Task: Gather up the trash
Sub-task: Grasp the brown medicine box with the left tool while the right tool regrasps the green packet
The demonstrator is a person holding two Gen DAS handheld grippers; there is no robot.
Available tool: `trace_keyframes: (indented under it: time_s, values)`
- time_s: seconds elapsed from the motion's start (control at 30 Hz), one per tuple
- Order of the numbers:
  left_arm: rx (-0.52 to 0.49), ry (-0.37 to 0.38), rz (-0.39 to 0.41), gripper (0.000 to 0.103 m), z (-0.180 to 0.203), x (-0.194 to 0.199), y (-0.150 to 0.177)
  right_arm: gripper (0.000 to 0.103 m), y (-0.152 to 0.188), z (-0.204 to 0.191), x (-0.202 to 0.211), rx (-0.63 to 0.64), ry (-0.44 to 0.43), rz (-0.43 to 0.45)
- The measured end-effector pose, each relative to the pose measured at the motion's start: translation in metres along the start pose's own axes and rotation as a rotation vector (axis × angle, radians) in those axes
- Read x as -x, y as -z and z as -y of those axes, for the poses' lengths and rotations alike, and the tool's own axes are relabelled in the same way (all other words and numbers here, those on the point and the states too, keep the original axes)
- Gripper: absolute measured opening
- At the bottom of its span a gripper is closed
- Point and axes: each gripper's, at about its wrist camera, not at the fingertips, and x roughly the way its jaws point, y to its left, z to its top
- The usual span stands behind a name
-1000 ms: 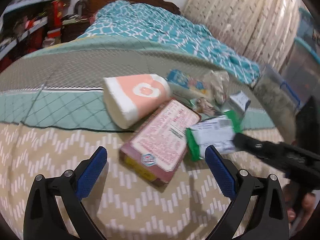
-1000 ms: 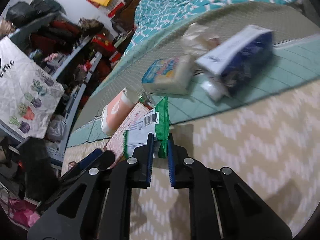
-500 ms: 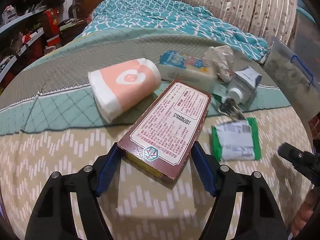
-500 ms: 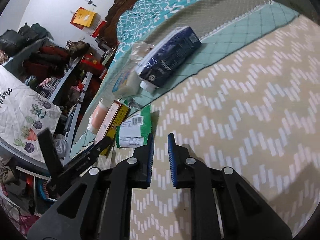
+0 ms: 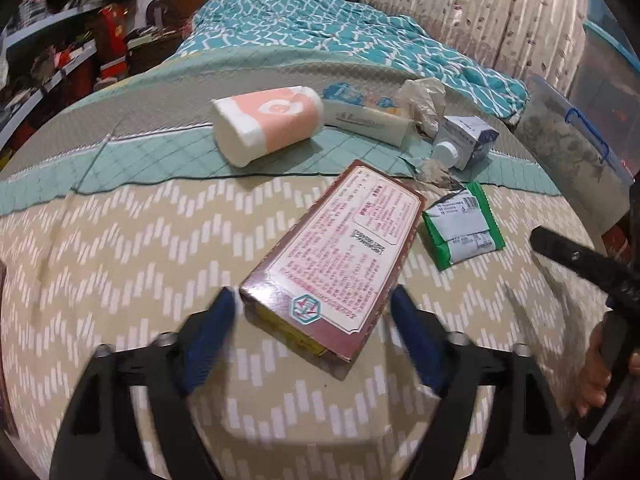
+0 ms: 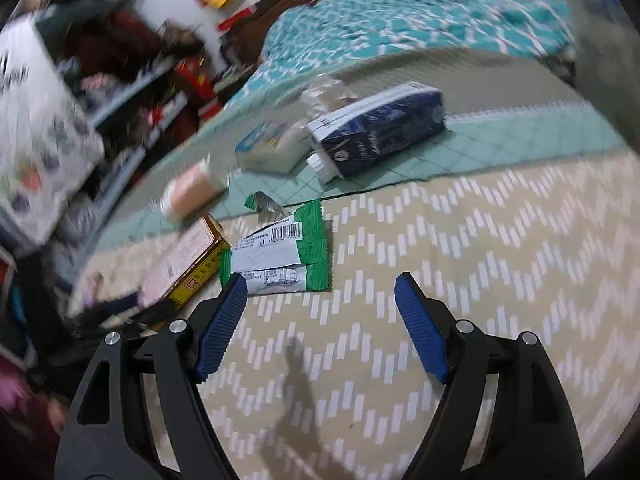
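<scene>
While both claws are opening, the beige zigzag-patterned bedspread (image 5: pixel 120 264) carries the long maroon cardboard box (image 5: pixel 340 256), its near end between the released left gripper (image 5: pixel 314 320) pads w/o contact. Green-white foil wrapper (image 6: pixel 286 254) lies flat just ahead of the empty right gripper (image 6: pixel 320 304).

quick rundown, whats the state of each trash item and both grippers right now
red box: flat, near end between the left fingers
green wrapper: flat, loose
peach roll: on its side
blue carton: on its side
left gripper: opening, astride the box
right gripper: opening, empty
</scene>
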Motion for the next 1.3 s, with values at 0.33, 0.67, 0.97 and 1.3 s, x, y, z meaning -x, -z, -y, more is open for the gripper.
trace_keyframes:
  time_s: [0.33,0.67,0.97,1.3]
  values:
    - [-0.049,-0.044,0.030,0.093,0.011,-0.012,-0.018,0.084,-0.023,-0.024,-0.044,0.140,0.028,-0.087]
    - [-0.069,-0.024,0.005,0.075,0.014,-0.021,-0.020,0.017,-0.016,-0.060,-0.056,0.262,-0.011,-0.100]
    - [-0.021,0.049,0.048,0.070,0.004,-0.011,-0.019,0.007,0.007,-0.032,-0.007,0.142,-0.021,-0.016]
    - [-0.049,0.123,0.060,0.067,0.026,0.002,-0.016,0.007,0.025,0.018,0.056,-0.050,-0.023,0.098]
